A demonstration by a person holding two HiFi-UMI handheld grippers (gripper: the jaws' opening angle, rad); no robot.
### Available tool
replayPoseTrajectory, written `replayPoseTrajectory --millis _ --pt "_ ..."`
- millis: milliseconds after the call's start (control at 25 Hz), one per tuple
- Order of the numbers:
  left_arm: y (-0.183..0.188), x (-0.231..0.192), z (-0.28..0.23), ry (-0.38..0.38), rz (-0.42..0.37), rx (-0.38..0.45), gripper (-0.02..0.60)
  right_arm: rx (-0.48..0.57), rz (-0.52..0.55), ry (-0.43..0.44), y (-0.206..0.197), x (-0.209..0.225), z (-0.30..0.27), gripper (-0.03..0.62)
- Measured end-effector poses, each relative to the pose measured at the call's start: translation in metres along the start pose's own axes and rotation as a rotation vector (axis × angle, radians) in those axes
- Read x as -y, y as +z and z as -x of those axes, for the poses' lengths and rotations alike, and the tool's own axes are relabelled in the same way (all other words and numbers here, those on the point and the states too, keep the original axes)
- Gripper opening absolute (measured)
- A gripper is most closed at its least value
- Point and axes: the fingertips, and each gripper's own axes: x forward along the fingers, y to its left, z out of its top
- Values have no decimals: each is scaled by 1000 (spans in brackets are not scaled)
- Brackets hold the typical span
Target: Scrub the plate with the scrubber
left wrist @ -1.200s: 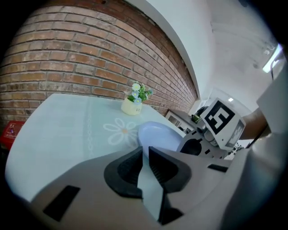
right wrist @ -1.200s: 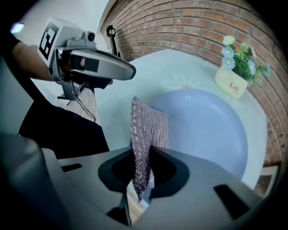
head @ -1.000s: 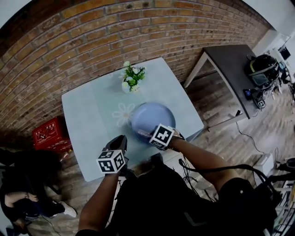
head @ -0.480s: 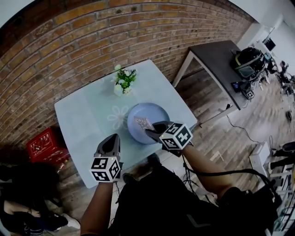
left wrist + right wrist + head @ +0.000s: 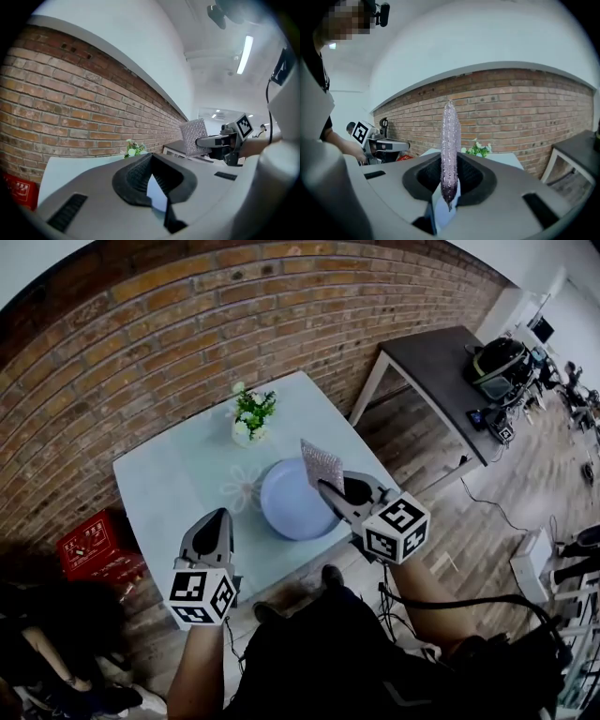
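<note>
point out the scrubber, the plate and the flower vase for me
scrubber [image 5: 322, 465]: head view, middle of its sparkly flat face
plate [image 5: 292, 502]: head view, bare centre of the blue dish
flower vase [image 5: 251, 416]: head view, greenery just above the white pot

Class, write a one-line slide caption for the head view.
Right gripper holds the scrubber up beside the blue plate; left gripper shut, empty.
</note>
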Motion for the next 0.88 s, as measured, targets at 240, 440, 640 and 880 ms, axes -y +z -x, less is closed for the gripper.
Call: replayPoseTrajectory --millis 240,440,640,880 --pt "27 10 2 84 -13 60 9 60 70 -32 25 20 15 72" --pt "48 35 -6 106 -73 93 9 92 73 -12 36 41 28 71" --pt "50 59 -17 114 -42 117 9 120 58 12 34 59 40 71" --pt "56 72 -24 150 -56 127 9 131 76 24 39 73 49 71"
